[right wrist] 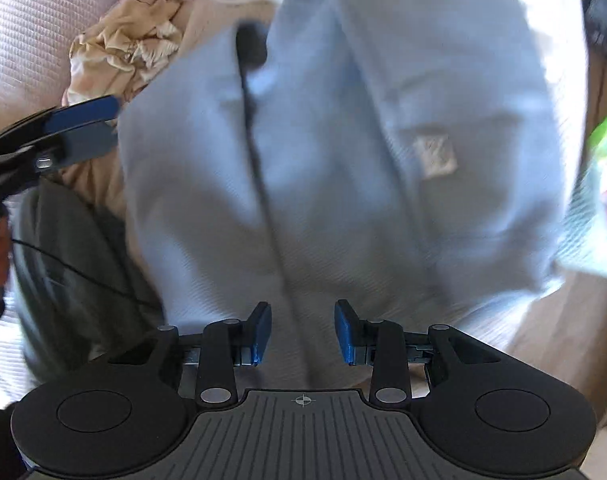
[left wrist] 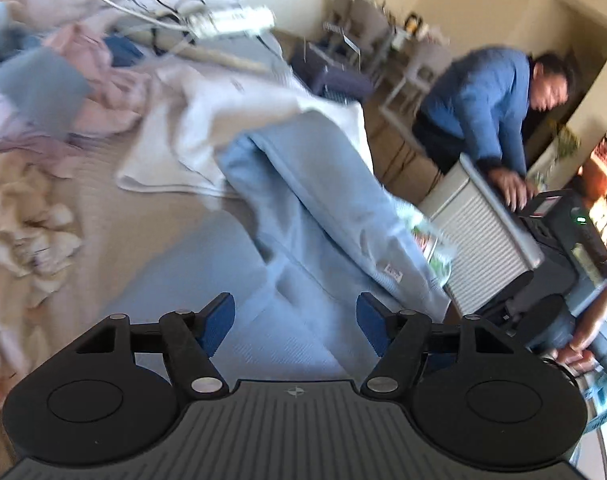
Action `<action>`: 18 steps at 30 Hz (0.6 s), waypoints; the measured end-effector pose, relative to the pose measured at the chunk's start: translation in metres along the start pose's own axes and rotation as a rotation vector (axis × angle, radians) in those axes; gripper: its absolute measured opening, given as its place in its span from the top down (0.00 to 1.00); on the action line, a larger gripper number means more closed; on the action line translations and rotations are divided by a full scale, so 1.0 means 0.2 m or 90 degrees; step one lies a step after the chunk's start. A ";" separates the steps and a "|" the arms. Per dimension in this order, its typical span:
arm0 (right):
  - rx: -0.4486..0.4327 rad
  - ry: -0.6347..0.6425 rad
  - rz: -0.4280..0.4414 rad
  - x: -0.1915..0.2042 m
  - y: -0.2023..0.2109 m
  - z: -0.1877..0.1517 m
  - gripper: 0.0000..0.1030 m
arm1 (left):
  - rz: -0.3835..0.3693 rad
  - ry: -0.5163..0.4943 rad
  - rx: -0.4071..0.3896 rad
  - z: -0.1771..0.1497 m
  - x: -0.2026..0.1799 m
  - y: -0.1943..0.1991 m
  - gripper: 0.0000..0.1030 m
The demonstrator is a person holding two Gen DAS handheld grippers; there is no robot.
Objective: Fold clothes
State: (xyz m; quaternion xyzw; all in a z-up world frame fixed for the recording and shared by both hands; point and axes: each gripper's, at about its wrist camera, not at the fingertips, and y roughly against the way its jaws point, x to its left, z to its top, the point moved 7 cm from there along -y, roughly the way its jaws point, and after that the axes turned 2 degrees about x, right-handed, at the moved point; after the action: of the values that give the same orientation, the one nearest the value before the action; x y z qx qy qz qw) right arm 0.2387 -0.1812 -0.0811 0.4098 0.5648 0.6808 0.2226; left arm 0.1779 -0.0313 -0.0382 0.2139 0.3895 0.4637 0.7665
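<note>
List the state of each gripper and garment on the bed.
left gripper: open, holding nothing
right gripper: open, holding nothing
light blue garment: spread on the bed, partly folded, white label showing
white garment: lying rumpled
cream cloth: crumpled heap
pink clothes: piled, unfolded

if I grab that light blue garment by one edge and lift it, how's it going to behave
The blue garment will probably go floppy: it already lies in soft folds and creases on the bed. It looks like a thickish knit, so likely some weight, and the free side would hang and drag. With both the left gripper and right gripper open, a two-point pinch should keep it flatter.
</note>
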 end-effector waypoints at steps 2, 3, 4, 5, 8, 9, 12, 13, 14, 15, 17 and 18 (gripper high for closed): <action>0.009 -0.017 0.009 -0.03 -0.03 -0.01 0.66 | 0.013 -0.007 0.032 0.01 -0.02 -0.11 0.35; 0.014 -0.027 0.018 -0.04 -0.03 -0.03 0.66 | 0.022 -0.012 0.045 0.01 -0.03 -0.16 0.35; 0.018 -0.039 0.030 -0.05 -0.03 -0.04 0.66 | 0.033 -0.024 0.051 0.02 -0.04 -0.21 0.35; 0.022 -0.050 0.042 -0.06 -0.03 -0.04 0.66 | 0.051 -0.033 0.057 0.02 -0.04 -0.26 0.35; 0.037 -0.075 0.073 -0.07 -0.06 -0.08 0.66 | 0.086 -0.036 0.050 0.03 -0.01 -0.34 0.49; 0.044 -0.079 0.081 -0.06 -0.08 -0.09 0.65 | 0.095 -0.033 0.045 0.03 0.01 -0.35 0.57; 0.057 -0.087 0.097 -0.04 -0.12 -0.13 0.65 | 0.098 -0.022 0.040 0.04 0.07 -0.36 0.82; 0.053 -0.079 0.090 -0.03 -0.12 -0.13 0.65 | 0.097 -0.012 0.044 0.04 0.09 -0.37 0.90; 0.048 -0.070 0.083 -0.02 -0.12 -0.13 0.65 | 0.102 -0.010 0.048 0.05 0.12 -0.37 0.92; 0.043 -0.062 0.076 -0.01 -0.12 -0.13 0.65 | 0.104 -0.012 0.051 0.06 0.13 -0.38 0.93; 0.034 -0.045 0.062 0.01 -0.12 -0.12 0.67 | 0.104 -0.018 0.053 0.07 0.14 -0.37 0.95; 0.029 -0.036 0.055 0.02 -0.12 -0.12 0.76 | 0.106 -0.027 0.050 0.09 0.13 -0.36 0.96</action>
State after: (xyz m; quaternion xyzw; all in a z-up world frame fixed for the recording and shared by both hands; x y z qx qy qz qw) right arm 0.2131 -0.1860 -0.1028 0.4579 0.5554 0.6648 0.1996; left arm 0.2376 -0.0415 -0.0880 0.2852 0.3718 0.5055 0.7245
